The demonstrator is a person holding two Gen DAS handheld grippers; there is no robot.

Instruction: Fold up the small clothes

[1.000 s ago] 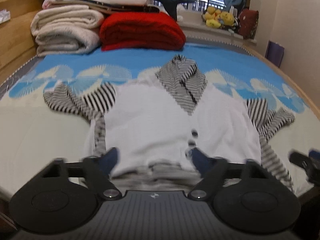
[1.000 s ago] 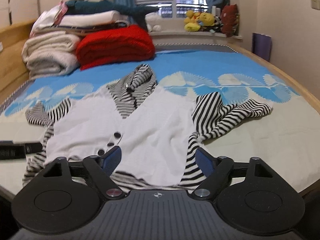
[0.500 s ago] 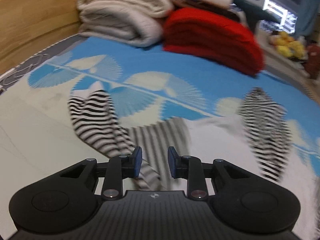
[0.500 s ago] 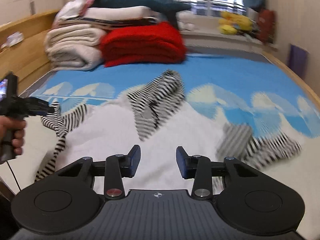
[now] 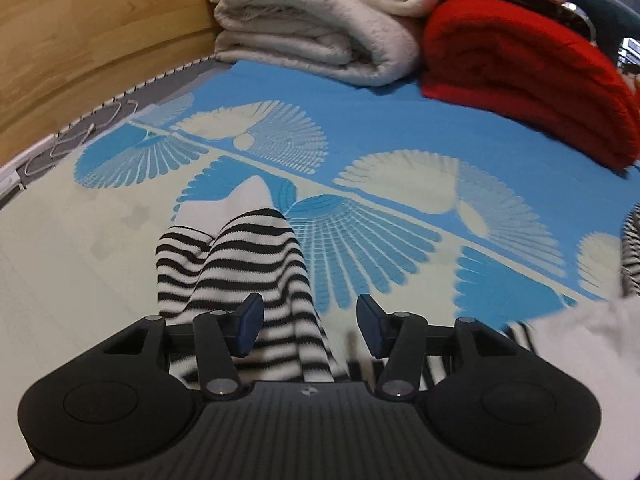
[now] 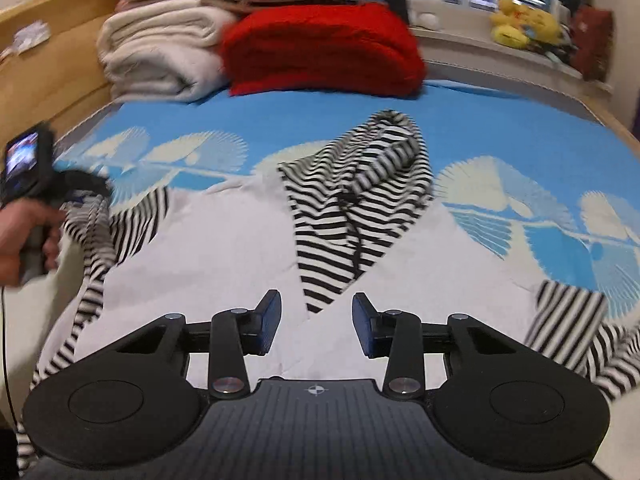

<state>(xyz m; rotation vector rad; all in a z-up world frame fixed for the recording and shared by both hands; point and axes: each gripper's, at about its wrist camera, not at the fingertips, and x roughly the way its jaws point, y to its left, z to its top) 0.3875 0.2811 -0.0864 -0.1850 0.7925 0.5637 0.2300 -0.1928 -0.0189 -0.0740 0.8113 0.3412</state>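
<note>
A small white cardigan (image 6: 224,240) with a black-and-white striped hood (image 6: 360,208) and striped sleeves lies flat on the bed. My left gripper (image 5: 308,326) is open over the left striped sleeve (image 5: 240,264), which runs between and under its fingers. It also shows in the right wrist view (image 6: 68,192), held in a hand by the left sleeve (image 6: 100,232). My right gripper (image 6: 316,320) is open and empty, low over the cardigan's white front just below the hood. The right striped sleeve (image 6: 572,328) lies bunched at the right.
Folded cream blankets (image 5: 320,20) and a red blanket (image 5: 528,68) are stacked at the head of the bed. A wooden bed frame (image 5: 80,48) runs along the left. Plush toys (image 6: 520,24) sit on the windowsill. The blue and cream patterned sheet (image 5: 400,208) covers the mattress.
My left gripper swung left from the cardigan's hem to the left sleeve, narrowed, then opened wider. My right gripper moved forward over the cardigan's front toward the hood and narrowed somewhat.
</note>
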